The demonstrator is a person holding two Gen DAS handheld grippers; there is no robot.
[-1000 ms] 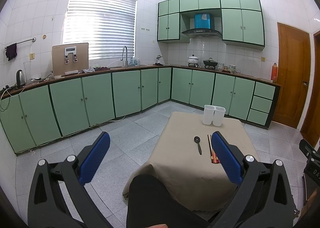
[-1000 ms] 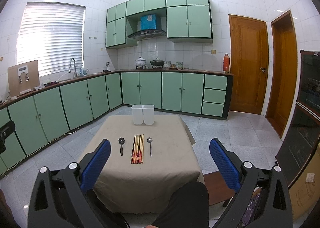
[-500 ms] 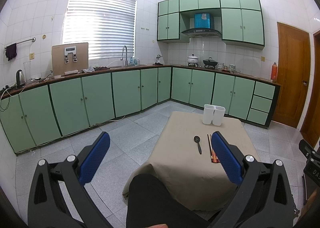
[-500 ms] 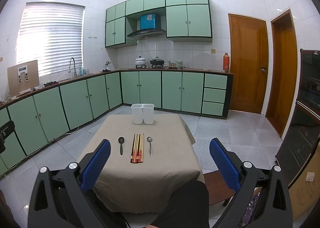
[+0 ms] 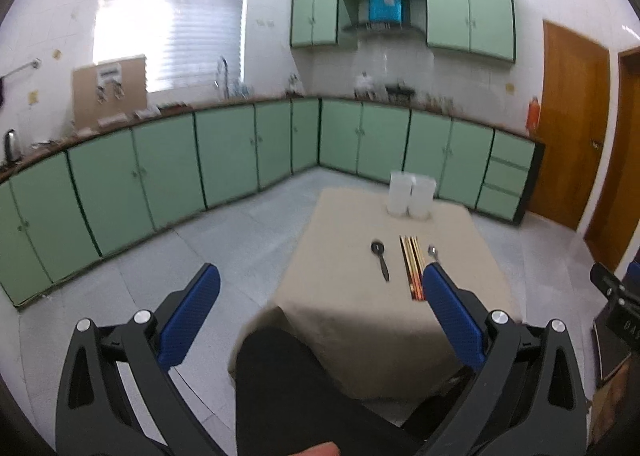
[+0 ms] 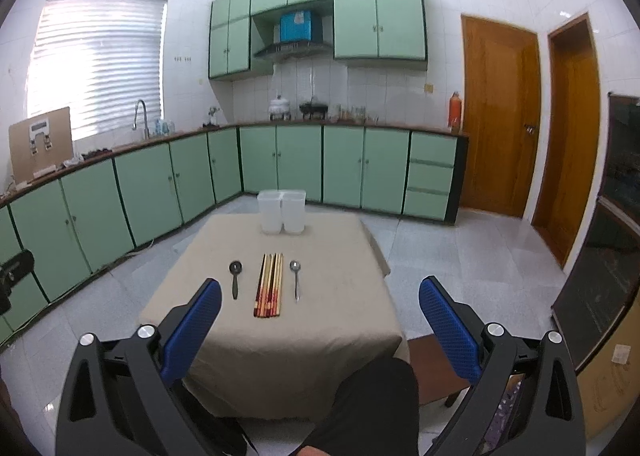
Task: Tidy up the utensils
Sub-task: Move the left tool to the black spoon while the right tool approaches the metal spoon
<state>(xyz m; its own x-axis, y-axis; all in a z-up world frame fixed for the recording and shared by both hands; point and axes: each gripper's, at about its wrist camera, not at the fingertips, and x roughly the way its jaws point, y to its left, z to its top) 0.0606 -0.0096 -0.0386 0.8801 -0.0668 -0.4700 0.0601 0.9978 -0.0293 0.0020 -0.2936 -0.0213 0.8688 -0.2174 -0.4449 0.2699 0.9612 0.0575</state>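
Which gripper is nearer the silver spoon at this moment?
Right, as a judgement. The silver spoon lies just right of the chopsticks, ahead of the open right gripper; the open left gripper sits further left, off the table's corner.

Home kitchen. Mint-green base cabinets (image 6: pixel 152 192) along two walls under dark countertop, matching wall cabinets (image 6: pixel 376 24), range hood (image 6: pixel 294 48) over stove with pots (image 6: pixel 280 106), sink faucet (image 6: pixel 140 116) below blinded window (image 6: pixel 96 60), white wall tiles, wooden doors (image 6: pixel 500 116), cloth-covered table (image 6: pixel 328 320) mid-floor.
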